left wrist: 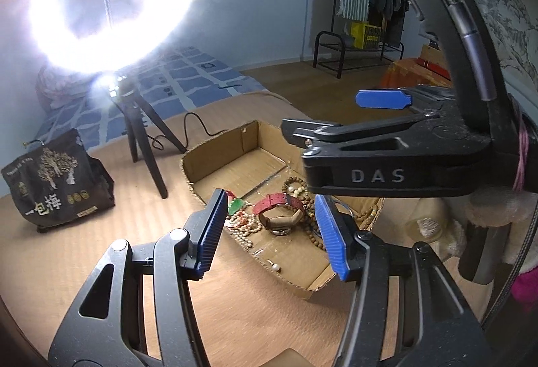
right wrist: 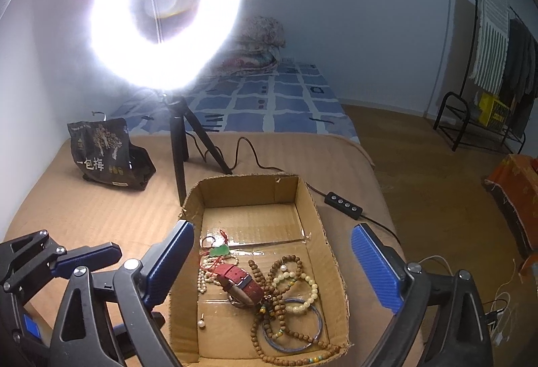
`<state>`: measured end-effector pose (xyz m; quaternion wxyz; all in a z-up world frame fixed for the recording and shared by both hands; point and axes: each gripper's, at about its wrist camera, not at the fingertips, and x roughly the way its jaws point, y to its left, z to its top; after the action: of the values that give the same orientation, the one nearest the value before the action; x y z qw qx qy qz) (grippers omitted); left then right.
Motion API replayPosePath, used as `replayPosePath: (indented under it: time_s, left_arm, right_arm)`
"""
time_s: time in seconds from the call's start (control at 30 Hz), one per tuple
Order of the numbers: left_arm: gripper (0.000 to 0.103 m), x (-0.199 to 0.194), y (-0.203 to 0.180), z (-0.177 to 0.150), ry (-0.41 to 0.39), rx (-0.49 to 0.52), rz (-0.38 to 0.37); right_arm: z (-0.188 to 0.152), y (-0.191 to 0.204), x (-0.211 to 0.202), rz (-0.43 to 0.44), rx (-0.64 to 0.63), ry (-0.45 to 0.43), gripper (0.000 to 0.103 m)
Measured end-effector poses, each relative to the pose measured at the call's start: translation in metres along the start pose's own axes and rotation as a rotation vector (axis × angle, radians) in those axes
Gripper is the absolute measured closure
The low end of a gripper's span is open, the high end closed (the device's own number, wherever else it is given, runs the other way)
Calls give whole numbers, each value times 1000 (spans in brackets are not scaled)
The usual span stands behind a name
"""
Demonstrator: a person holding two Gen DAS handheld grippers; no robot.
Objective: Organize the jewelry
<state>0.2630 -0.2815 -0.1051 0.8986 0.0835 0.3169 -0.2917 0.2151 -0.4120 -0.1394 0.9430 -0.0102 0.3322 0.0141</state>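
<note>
A shallow cardboard box [right wrist: 316, 198] lies on the tan table and holds the jewelry: a red-strapped watch [right wrist: 240, 284], brown wooden bead strings [right wrist: 269, 316], a cream bead bracelet [right wrist: 311, 294], a blue bangle [right wrist: 317, 330], a green pendant on red cord [right wrist: 220, 251] and a pearl earring [right wrist: 201, 324]. My right gripper [right wrist: 272, 269] is open and empty above the box. My left gripper [left wrist: 269, 229] is open and empty, hovering over the box [left wrist: 215, 148] from its left side, above the watch [left wrist: 279, 209]. The right gripper [left wrist: 336, 118] also shows in the left wrist view, above the box.
A bright ring light on a black tripod [right wrist: 181, 145] stands behind the box, its cable and remote [right wrist: 343, 201] trailing right. A black snack bag [right wrist: 104, 153] sits at the table's back left. A bed with a blue checked cover [right wrist: 269, 98] lies beyond the table.
</note>
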Motion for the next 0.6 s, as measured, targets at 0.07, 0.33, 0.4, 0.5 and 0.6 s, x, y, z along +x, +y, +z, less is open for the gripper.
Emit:
replayPosePath:
  time_s: [0.07,0.33,0.4,0.5,0.6]
  left_arm:
    - [48,-11,1,1,-7,1,8]
    - [47,-53,9,6,-42,9,33]
    - [47,-67,10,6,-52,14,40]
    - [47,-88,9,6,-68,17,43]
    - [46,-112,9,6,-89,23,50]
  right_arm:
    - [2,2,-8,-4,-4,-5,7]
    - [8,15,-53,-21,-12,-36,7]
    - [8,19,-67,-35,-13,-44,7]
    - [7,23,-89,-55,-7,-65,1]
    - [6,28,-112,-70,4,-88,0]
